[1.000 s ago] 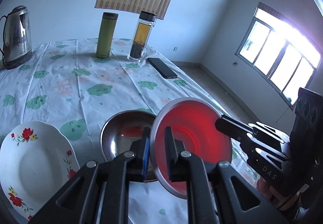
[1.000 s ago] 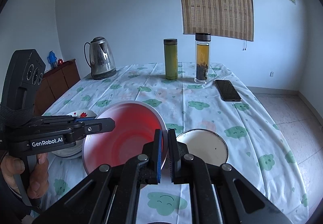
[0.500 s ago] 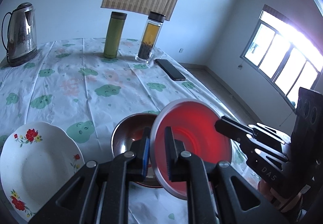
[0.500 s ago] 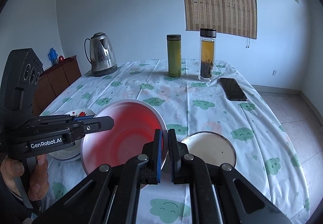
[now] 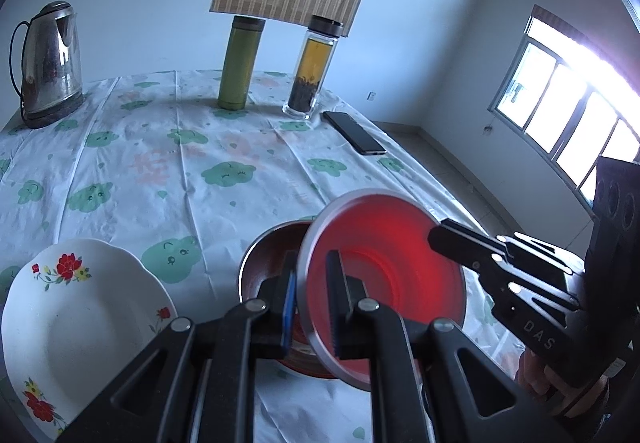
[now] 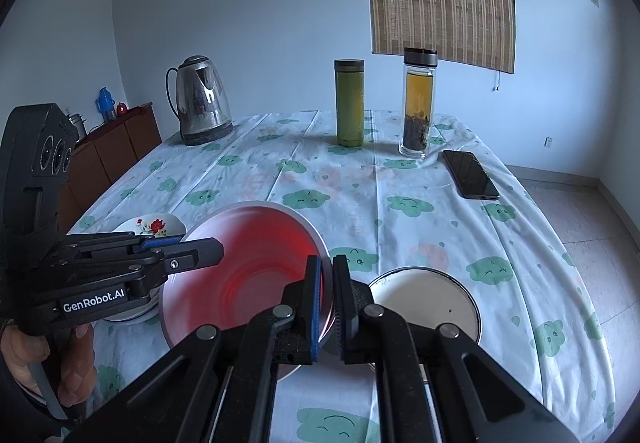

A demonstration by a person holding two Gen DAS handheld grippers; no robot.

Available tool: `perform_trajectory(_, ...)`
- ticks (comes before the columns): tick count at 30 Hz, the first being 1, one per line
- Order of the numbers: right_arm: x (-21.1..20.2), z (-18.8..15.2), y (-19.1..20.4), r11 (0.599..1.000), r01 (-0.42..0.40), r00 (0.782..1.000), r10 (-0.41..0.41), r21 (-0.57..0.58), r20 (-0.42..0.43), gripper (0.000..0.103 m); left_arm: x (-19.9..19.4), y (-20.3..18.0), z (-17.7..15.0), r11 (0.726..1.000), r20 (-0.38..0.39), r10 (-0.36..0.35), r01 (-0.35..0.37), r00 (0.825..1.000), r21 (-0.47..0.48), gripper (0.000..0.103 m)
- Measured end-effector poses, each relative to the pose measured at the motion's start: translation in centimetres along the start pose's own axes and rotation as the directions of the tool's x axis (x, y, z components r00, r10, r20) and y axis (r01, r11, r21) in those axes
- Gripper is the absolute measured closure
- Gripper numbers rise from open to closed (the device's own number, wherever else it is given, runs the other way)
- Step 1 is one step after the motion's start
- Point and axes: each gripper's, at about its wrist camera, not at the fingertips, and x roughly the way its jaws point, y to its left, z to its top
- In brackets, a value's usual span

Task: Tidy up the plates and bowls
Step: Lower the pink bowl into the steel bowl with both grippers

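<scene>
Both grippers clamp the same red bowl [image 6: 244, 275] by its rim, holding it in the air, tilted, above the near part of the tablecloth [image 6: 400, 179]: the left gripper [image 5: 312, 295] pinches the left edge, its jaws narrow on the thin wall, and the right gripper [image 6: 327, 299] pinches the right edge, its jaws drawn fully together on the rim. Just under and behind the red bowl in the left wrist view sits a steel bowl [image 5: 272, 255], and the flowered plate [image 5: 80, 307] lies to its left; in the right wrist view a white-lined dish [image 6: 424, 299] rests to the right of the carried bowl. The main risk, as I judge it, is the two hands pulling unevenly: a thin rim caught at two shallow points can twist out of one grip, and the bowl would swing down onto the steel bowl. Lowering it while tilted could also land it edge-first instead of nesting.
</scene>
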Motion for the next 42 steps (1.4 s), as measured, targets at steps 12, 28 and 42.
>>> perform_trajectory(12,1.1,0.2,0.0,1.000,0.002,1.000,-0.002,-0.007,-0.020,0.096,0.8,0.5,-0.3,1.000,-0.020,0.008,-0.008,1.000,-0.008,0.092)
perform_trajectory(28,3.0,0.2,-0.3,1.000,-0.005,0.997,0.003,-0.022,-0.080,0.096,2.5,1.4,-0.7,0.999,-0.079,0.012,-0.014,0.997,-0.031,0.093)
perform_trajectory(42,4.9,-0.3,-0.7,1.000,-0.026,0.991,0.025,-0.008,-0.129,0.095,3.4,1.9,-1.0,0.999,-0.106,0.029,-0.033,0.994,-0.036,0.093)
